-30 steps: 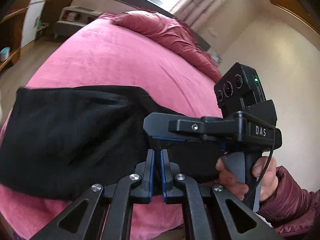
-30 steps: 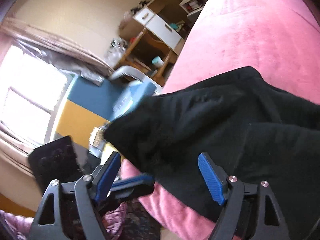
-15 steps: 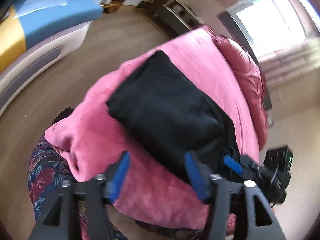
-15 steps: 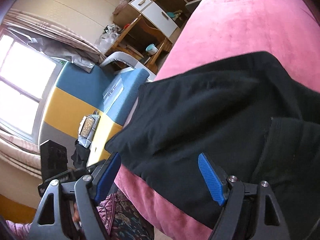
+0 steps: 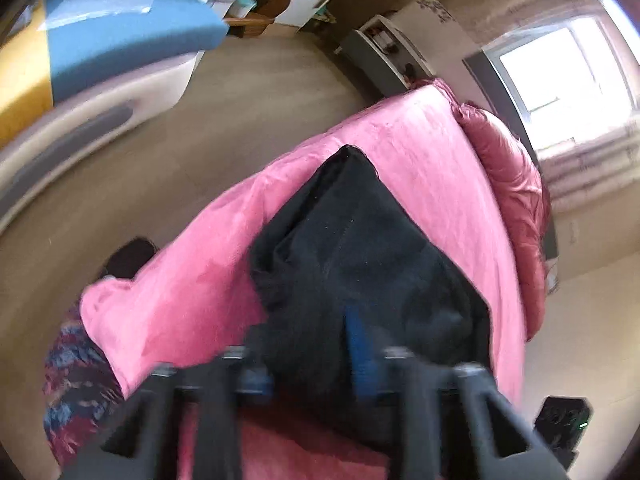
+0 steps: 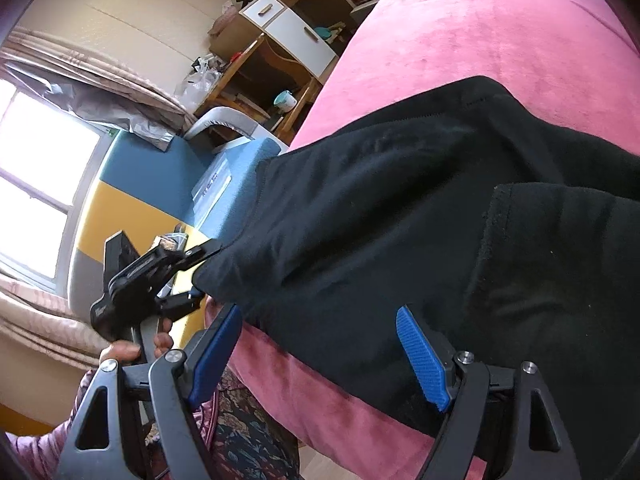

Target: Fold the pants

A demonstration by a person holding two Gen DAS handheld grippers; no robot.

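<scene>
Black pants [image 5: 360,248] lie folded on the pink blanket [image 5: 420,152] near the bed's front edge. My left gripper [image 5: 308,368] is blurred. Its jaws are closing, with the pants' near end bunched between the blue pads [image 5: 360,356]. In the right wrist view, the left gripper [image 6: 200,276] straddles the left corner of the pants [image 6: 400,220], and a hand [image 6: 124,350] holds its grip. My right gripper [image 6: 320,356] stands wide open over the front edge of the cloth. Its pads [image 6: 420,360] press on nothing.
The blanket's front edge [image 6: 320,392] drops off just below the pants. A rumpled red duvet [image 5: 508,168] lies along the far side. A blue and yellow mattress [image 5: 120,32] and a wooden desk [image 6: 280,20] stand across the floor [image 5: 200,140]. Patterned clothing [image 5: 76,380] shows at lower left.
The left gripper swung away from the right one to the pants' left end and rolled over. It opened wide, then narrowed around the cloth. The right gripper stayed open and sank slightly.
</scene>
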